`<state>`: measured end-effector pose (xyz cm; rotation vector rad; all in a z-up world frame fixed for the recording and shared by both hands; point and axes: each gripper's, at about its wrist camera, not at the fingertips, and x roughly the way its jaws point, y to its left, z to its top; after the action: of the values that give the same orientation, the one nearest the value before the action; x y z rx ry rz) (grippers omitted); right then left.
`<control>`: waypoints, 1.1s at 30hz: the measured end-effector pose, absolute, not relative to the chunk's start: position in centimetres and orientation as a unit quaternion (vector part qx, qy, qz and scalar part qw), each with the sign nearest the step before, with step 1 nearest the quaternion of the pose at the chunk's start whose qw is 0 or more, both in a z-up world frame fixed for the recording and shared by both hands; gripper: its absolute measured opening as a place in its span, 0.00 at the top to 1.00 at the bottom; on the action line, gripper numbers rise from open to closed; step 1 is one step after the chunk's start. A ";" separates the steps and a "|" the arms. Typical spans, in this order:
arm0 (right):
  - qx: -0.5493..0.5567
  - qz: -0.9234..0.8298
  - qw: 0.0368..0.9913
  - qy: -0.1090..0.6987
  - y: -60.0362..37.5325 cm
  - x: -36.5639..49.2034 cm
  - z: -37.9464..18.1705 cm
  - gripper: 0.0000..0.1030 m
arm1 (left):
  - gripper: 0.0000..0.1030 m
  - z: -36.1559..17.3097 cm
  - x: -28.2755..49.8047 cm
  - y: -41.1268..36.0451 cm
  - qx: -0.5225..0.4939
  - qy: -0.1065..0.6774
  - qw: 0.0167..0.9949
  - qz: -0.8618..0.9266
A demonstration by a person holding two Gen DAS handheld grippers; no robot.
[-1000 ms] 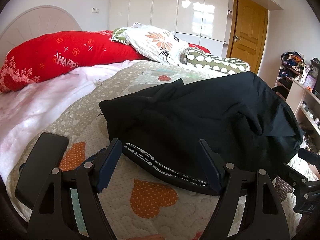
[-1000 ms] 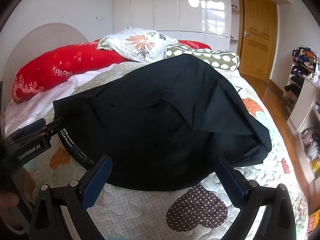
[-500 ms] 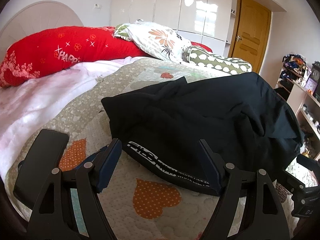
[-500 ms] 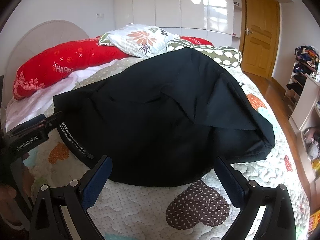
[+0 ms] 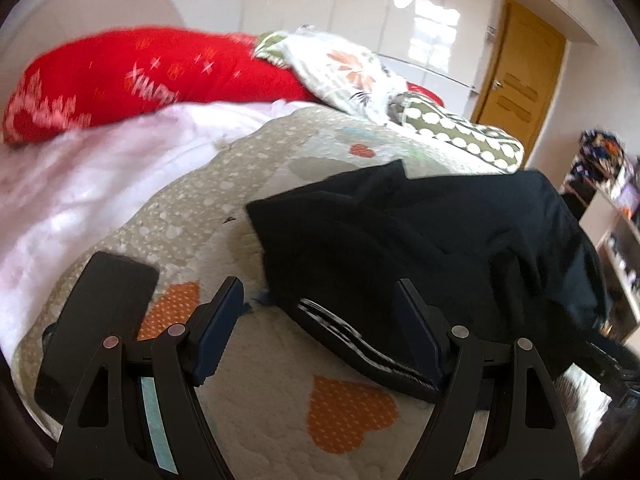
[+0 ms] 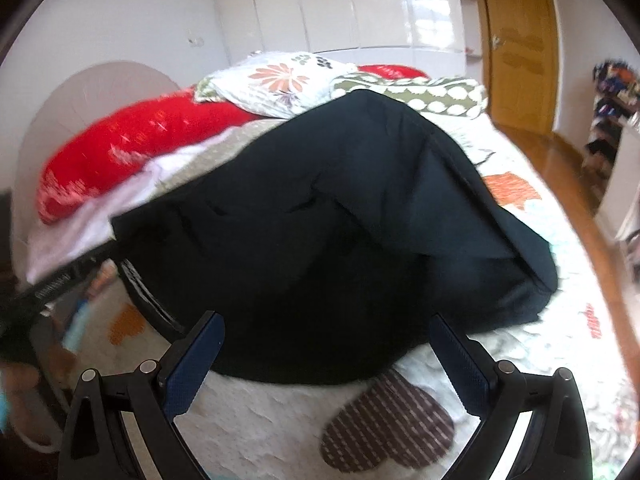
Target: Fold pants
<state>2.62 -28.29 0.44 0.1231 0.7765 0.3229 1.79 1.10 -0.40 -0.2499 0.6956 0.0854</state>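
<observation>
Both tongs, left tongs [image 5: 320, 332] and right tongs [image 6: 326, 354], hover spread wide and empty at the near edge of the black pants [image 6: 328, 232], which lie rumpled on the quilted bed [image 6: 260, 432]. Best to pinch the waistband [image 5: 360, 340] squarely, both layers together.

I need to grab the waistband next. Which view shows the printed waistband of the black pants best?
The left wrist view: the waistband runs between the open left claw fingers, white lettering visible though blurred. The right wrist view shows only a short, blurred stretch at the pants' left edge.
</observation>
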 end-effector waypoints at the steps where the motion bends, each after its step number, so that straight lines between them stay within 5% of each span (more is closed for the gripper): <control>1: 0.074 0.169 0.904 0.386 -28.3 3.5 0.4 0.01 | 0.25 -0.4 2.2 1.6 -0.130 0.347 0.928 0.043; 12: 0.072 0.186 0.881 0.430 -29.6 11.6 -0.3 0.01 | 0.25 -1.9 8.7 3.5 -0.097 0.412 0.905 0.036; 25: -0.086 0.005 0.921 0.381 -31.8 24.4 1.5 0.05 | 0.25 -4.3 12.4 2.5 -0.092 0.448 0.889 0.020; 33: -0.010 0.109 0.921 0.374 -36.5 16.9 5.0 0.11 | 0.30 -4.4 12.6 3.0 -0.117 0.440 0.891 0.003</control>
<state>16.87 -36.47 4.95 -0.0201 0.7679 0.2245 12.56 2.98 -4.44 -0.2427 0.9126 0.0054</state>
